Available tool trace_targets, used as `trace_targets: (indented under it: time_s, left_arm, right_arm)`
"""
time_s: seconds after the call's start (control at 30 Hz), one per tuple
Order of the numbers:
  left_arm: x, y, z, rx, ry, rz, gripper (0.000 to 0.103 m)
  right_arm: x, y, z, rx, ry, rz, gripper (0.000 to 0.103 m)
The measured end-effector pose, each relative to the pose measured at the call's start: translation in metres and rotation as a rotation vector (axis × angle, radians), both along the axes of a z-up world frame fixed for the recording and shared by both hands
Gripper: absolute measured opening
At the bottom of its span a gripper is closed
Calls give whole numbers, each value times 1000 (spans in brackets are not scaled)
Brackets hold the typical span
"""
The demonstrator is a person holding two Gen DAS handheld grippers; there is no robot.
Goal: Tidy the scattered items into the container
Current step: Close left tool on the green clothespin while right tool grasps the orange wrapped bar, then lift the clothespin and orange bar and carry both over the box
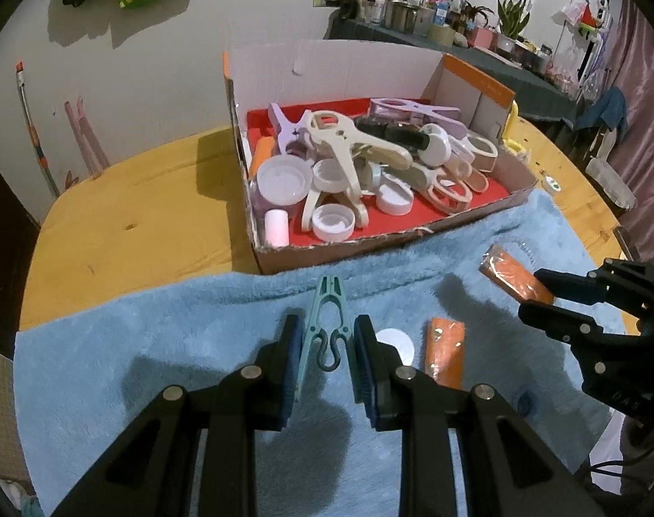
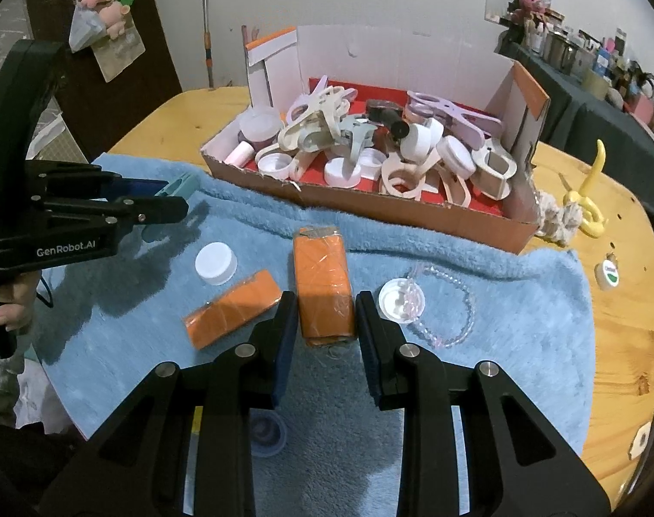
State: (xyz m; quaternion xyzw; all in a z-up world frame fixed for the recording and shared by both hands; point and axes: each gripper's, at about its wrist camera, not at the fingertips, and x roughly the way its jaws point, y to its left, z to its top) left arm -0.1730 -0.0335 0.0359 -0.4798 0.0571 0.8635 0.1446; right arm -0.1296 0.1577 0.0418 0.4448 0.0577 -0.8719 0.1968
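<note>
The cardboard box [image 1: 283, 254] on the table [image 1: 124, 224] is piled with clips and caps. The left gripper [image 1: 329, 340] pinches a green clip [image 1: 327, 327] above the blue towel [image 1: 154, 344]. The right gripper [image 2: 324, 314] pinches an orange packet [image 2: 322, 288]. Its near end is hidden.

I note a white wall [image 1: 154, 64], a wooden table [image 1: 132, 224] and a cluttered shelf [image 1: 456, 30] (far right).
</note>
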Motion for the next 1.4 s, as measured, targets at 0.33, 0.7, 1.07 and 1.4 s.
trace_targets:
  time_s: [0.33, 0.7, 1.07, 1.4]
  left_arm:
    - [-4, 6, 7, 16, 15, 5, 26]
    - [-17, 17, 24, 42, 49, 8, 26]
    - [-47, 27, 34, 47, 63, 28, 26]
    - [-85, 29, 31, 41, 54, 66, 26]
  right_arm:
    - [-2, 0, 7, 1, 16, -2, 26]
    - [-22, 0, 26, -8, 50, -8, 26]
    - [-63, 1, 41, 4, 63, -24, 26]
    - [-101, 0, 36, 20, 34, -41, 26]
